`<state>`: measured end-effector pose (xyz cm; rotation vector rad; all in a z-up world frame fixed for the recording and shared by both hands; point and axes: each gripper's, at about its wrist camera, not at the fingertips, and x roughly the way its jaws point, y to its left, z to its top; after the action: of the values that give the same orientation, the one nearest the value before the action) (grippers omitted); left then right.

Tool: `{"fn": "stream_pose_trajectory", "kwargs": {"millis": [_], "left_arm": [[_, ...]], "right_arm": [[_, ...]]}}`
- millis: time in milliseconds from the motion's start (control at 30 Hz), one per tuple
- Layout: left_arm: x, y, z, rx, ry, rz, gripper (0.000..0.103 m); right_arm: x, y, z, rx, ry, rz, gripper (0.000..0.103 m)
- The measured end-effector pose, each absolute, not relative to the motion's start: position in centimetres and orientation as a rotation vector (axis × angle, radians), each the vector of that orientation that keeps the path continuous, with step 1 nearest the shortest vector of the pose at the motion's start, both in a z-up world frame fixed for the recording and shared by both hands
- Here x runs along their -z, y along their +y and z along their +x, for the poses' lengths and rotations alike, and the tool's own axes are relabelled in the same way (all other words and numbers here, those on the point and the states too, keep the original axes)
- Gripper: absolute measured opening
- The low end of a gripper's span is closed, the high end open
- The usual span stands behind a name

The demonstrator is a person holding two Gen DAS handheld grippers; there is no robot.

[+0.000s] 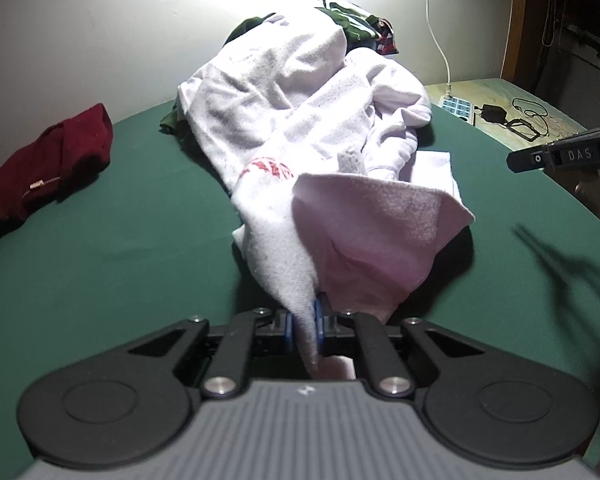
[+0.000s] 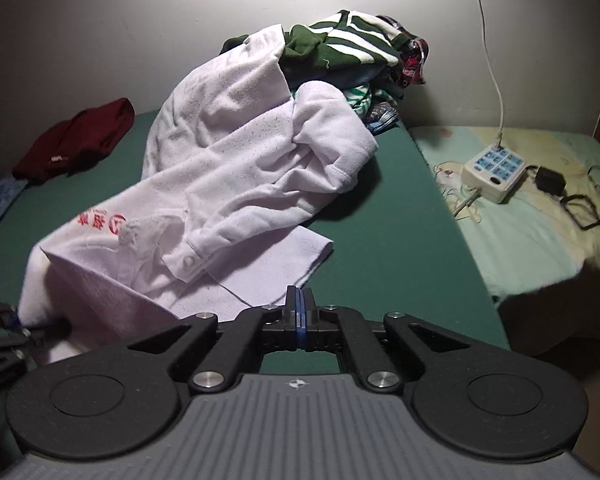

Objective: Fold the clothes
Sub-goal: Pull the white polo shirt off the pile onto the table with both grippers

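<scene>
White shirt (image 1: 284, 120) sprawled on green table (image 1: 120, 248), near corner lifted, pinched tight in left tool (image 1: 305, 322). Right tool (image 2: 299, 312) clenched on nothing, pads together, just past shirt's near edge. Clothes pile (image 2: 356, 52) behind shirt; maroon garment (image 1: 56, 152) apart at left. Power strip (image 2: 496, 170) on bed at right.

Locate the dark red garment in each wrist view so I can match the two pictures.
Left wrist view: the dark red garment lies at the left edge on the green surface, left of the white shirt.
Right wrist view: it sits at upper left, near the wall.
Shared landmark: the white power strip, at right in both views.
</scene>
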<state>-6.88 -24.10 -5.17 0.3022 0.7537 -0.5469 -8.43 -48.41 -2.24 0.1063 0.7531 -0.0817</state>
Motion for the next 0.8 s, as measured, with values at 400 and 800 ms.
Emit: {"fn": "stream_pose_trajectory", "kwargs": {"millis": [400, 800], "left_arm": [[5.7, -24.1, -7.3, 0.477, 0.775, 0.288, 0.008], [4.8, -24.0, -6.7, 0.443, 0.768, 0.21, 0.003]], "right_arm": [[6.7, -48.5, -0.8, 0.103, 0.772, 0.071, 0.04], [4.4, -48.9, -3.2, 0.038, 0.717, 0.22, 0.005]]}}
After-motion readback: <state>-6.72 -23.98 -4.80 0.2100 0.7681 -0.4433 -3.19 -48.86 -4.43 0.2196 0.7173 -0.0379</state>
